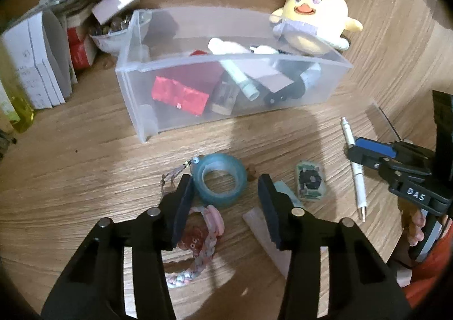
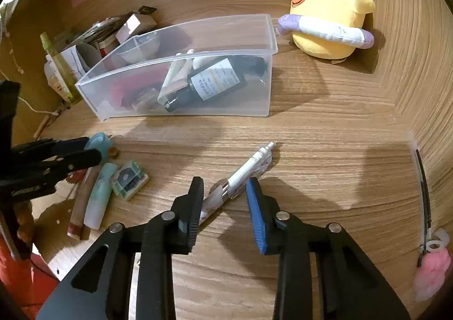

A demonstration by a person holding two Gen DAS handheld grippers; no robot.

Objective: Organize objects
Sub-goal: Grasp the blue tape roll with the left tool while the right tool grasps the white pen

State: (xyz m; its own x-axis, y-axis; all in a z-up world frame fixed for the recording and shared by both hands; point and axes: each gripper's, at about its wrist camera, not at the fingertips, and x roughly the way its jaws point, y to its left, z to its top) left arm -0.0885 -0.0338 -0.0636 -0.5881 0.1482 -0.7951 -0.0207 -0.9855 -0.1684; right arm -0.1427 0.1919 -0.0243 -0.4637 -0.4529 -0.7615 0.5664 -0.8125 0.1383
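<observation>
**Blue tape and white pen, both ready to be picked up**

Wooden desk (image 1: pixel 85 167) all around, with small things lying loose on it. At the far side sits a clear box (image 1: pixel 136 84) that already has a bottle, a red pack and other bits inside. A yellow chick toy (image 1: pixel 314 19) sits by its far right corner.

The left claw (image 1: pixel 225 195) points down at a blue tape roll (image 1: pixel 219 181), which lies flat on the near part of the desk. One finger touches the left side of the roll. The other finger is a little way off on the right, so the claw is spread around the roll and not pinching it yet.

The right claw (image 2: pixel 225 198) is over a white pen (image 2: pixel 246 169), which lies slanted on the desk to the right of the tape. The pen's near end sits between the two fingers. I think they are not squeezing it yet.

The tape roll looks light and stiff, with smooth sides that may slip. Best to pinch it across its round outside. The pen looks light, thin and hard, and it could roll or twist. Best to hold it near the middle of its body
</observation>
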